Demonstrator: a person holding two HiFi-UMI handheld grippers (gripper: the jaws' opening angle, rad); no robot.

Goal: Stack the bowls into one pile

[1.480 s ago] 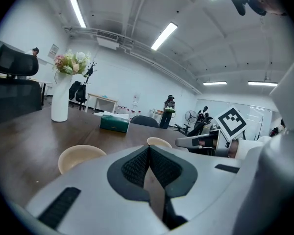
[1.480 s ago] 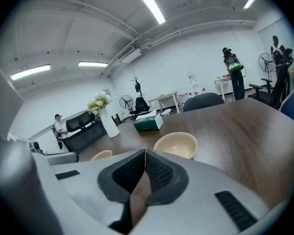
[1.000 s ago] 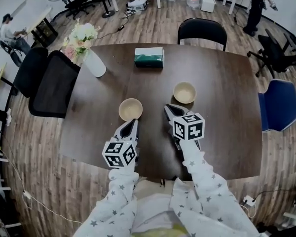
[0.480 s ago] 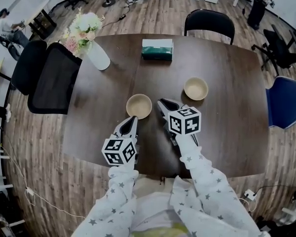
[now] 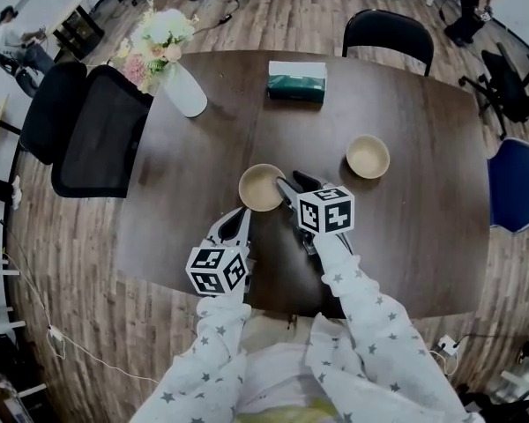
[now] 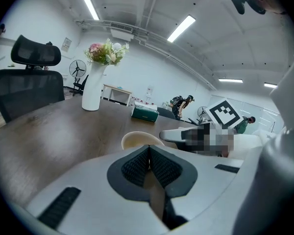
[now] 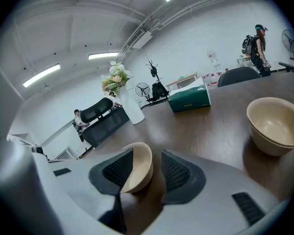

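Beige near bowl (image 5: pixel 257 187), far bowl (image 5: pixel 368 156); dark brown table (image 5: pixel 406 236); green tissue box (image 5: pixel 297 81); star-patterned sleeves (image 5: pixel 354 300).

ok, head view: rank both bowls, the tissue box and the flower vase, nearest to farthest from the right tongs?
1. Near bowl, table centre: its rim sits between the opening tongs of the right gripper.
2. Second bowl, off to the right.
3. Tissue box, far edge, middle.
4. Flower vase, far left corner.
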